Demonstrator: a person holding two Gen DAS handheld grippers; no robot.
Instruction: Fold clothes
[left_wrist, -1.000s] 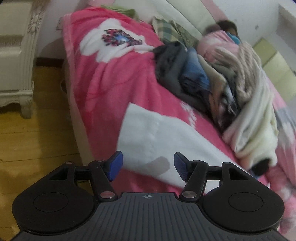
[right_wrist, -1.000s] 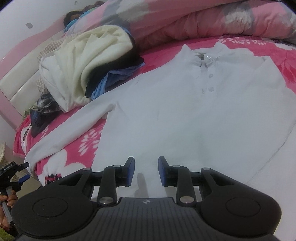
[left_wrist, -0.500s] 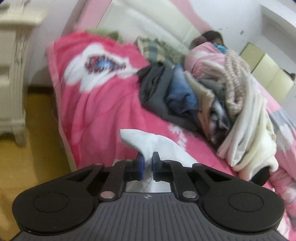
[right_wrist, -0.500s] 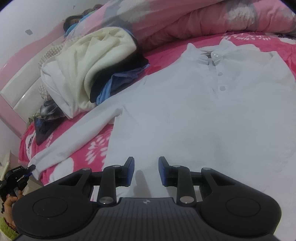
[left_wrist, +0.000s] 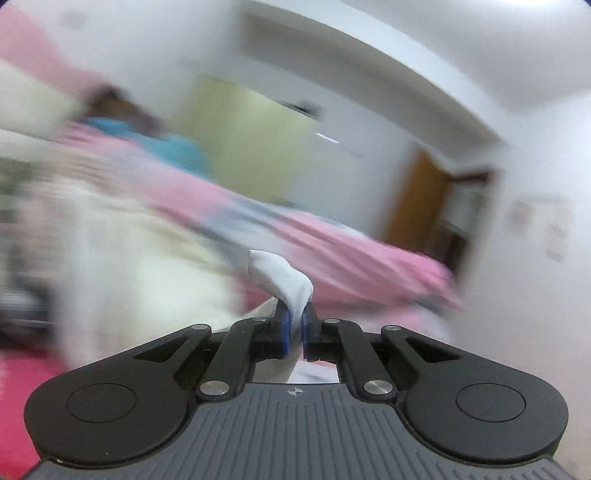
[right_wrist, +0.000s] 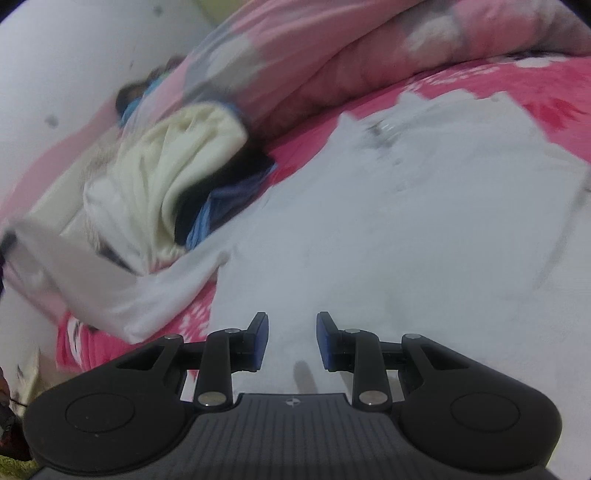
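Sleeve fold: left claw (left_wrist: 294, 326) clamped on the sleeve (left_wrist: 280, 275), right claw (right_wrist: 291, 341) apart above the shirt (right_wrist: 406, 229); next, lay the sleeve across the shirt.

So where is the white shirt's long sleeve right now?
Its cuff is pinched in the left gripper; in the right wrist view the sleeve rises at far left, beside the clothes pile.

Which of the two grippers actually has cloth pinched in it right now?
The left gripper: it is shut on the white shirt's sleeve. The right gripper is open, with nothing between its pads.
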